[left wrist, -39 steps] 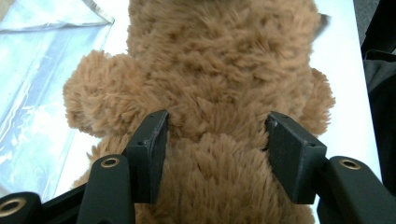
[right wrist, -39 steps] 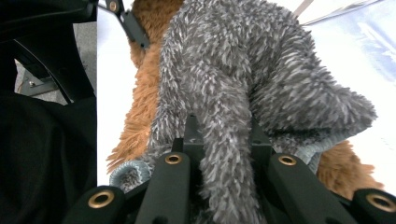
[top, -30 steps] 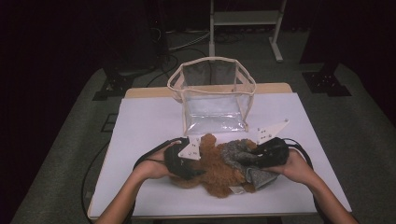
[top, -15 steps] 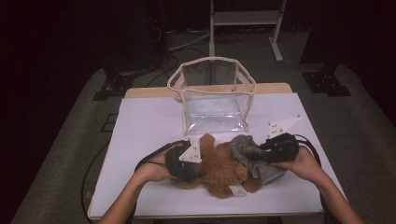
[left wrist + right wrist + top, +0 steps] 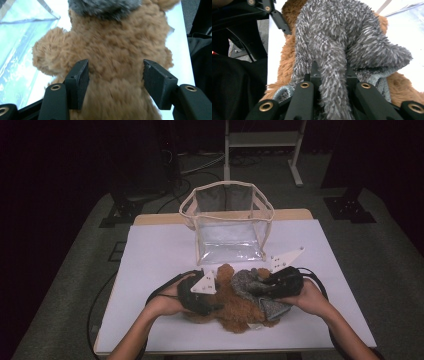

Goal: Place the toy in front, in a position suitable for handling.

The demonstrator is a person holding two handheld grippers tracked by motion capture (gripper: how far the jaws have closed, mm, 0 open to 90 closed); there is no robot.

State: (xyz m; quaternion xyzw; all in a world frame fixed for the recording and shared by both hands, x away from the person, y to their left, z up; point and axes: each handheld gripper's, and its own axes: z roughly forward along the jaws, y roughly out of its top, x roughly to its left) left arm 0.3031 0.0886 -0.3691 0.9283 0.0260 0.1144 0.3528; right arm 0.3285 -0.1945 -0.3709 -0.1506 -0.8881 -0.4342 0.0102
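My right gripper [image 5: 329, 75] clenched a grey fuzzy garment [image 5: 342, 42] while my left gripper's [image 5: 116, 82] jaws, just opening, straddled the brown teddy bear [image 5: 115, 50] without pressing it.

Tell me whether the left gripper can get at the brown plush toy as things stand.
Probably yes. The left gripper already straddles the brown plush toy; its jaws have just been opening, with nothing between them and the fur.
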